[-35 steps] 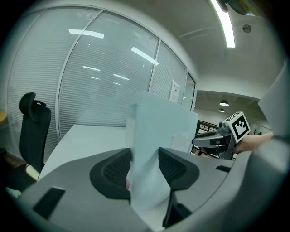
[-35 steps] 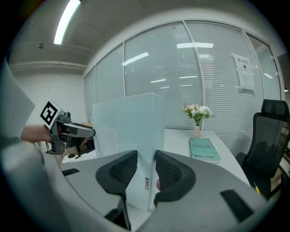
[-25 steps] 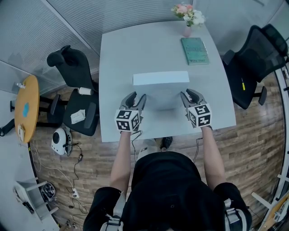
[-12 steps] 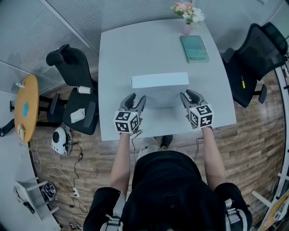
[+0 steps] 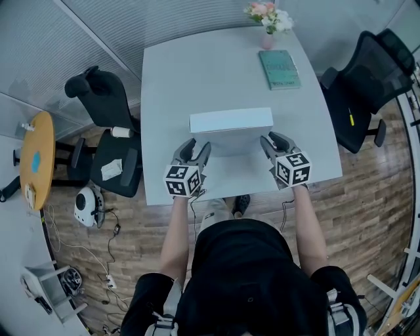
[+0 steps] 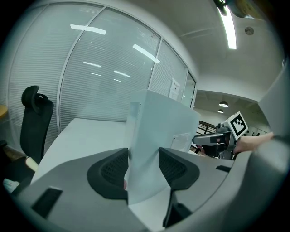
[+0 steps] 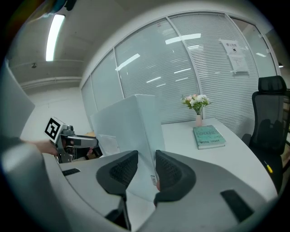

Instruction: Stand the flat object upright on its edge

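Note:
A flat white box (image 5: 231, 121) stands on its long edge across the middle of the grey table (image 5: 190, 72), leaning slightly. My left gripper (image 5: 196, 148) is shut on the box's lower left corner. My right gripper (image 5: 274, 141) is shut on its lower right corner. In the left gripper view the box (image 6: 156, 131) fills the gap between both dark pads of the left gripper (image 6: 142, 165). In the right gripper view the box's (image 7: 129, 120) end edge sits pinched between the pads of the right gripper (image 7: 146, 165). The opposite gripper shows behind the box in each gripper view.
A green book (image 5: 279, 69) lies at the table's far right, beside a small vase of flowers (image 5: 268, 20). Black office chairs stand at the left (image 5: 108, 131) and right (image 5: 367, 85) of the table. A round wooden side table (image 5: 36, 161) is far left.
In the head view the box's top strip looks broader and sits a little nearer to me. Both grippers have stayed at its lower corners.

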